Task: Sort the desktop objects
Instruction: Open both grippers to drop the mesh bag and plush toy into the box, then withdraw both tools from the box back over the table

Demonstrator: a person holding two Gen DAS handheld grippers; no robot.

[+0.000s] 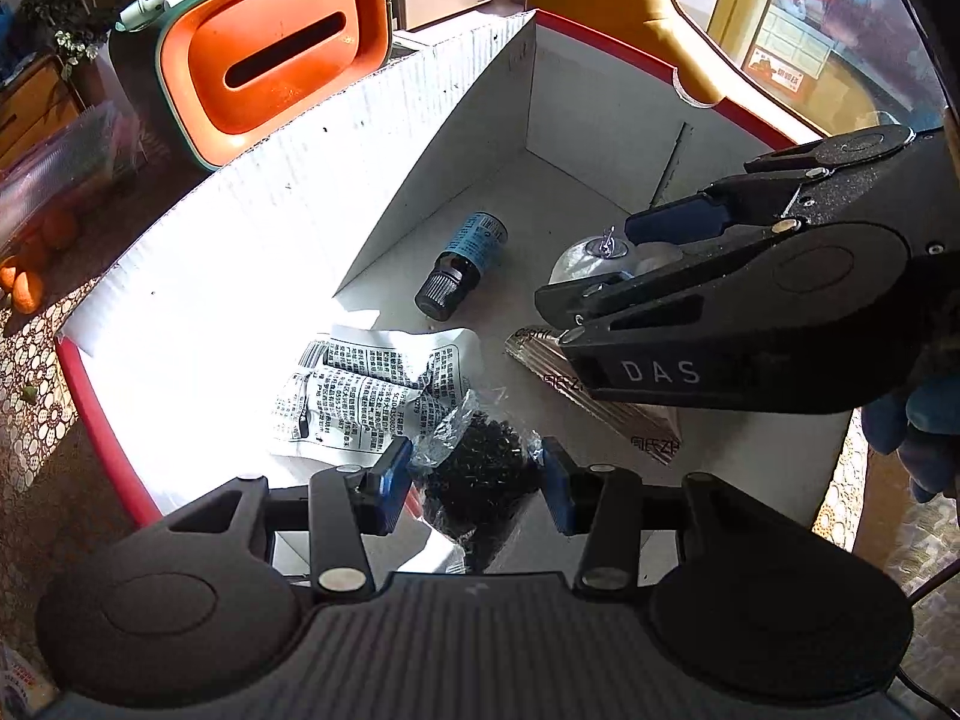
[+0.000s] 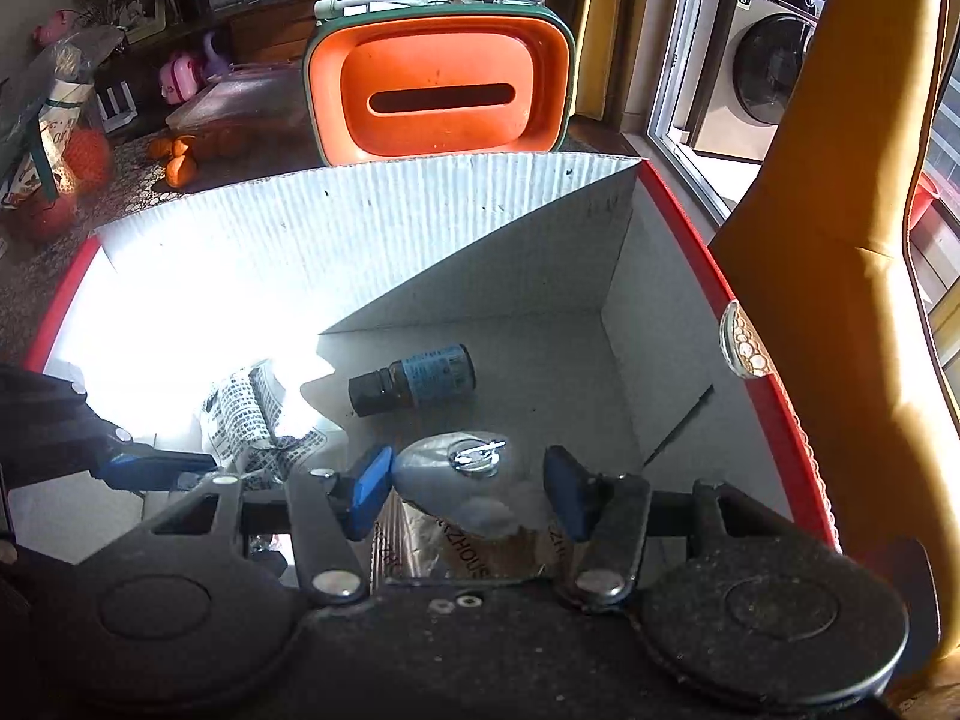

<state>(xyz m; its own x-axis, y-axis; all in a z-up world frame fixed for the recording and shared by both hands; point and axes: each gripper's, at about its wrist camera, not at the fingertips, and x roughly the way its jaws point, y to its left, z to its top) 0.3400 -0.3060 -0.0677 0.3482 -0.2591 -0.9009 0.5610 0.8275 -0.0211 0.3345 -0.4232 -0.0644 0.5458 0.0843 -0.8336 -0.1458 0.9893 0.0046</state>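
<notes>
right wrist: patterned tablecloth (image 2: 144,192), washing machine (image 2: 762,60) behind

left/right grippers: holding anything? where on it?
Left gripper: bag of black beads, by its sides. Right gripper: clear pouch, by its sides.

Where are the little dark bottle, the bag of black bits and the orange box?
Little dark bottle (image 1: 462,264), left wrist view, on its blue label.
Bag of black bits (image 1: 480,480), left wrist view, mid-bag.
Orange box (image 2: 441,99), right wrist view, beside its slot.
</notes>
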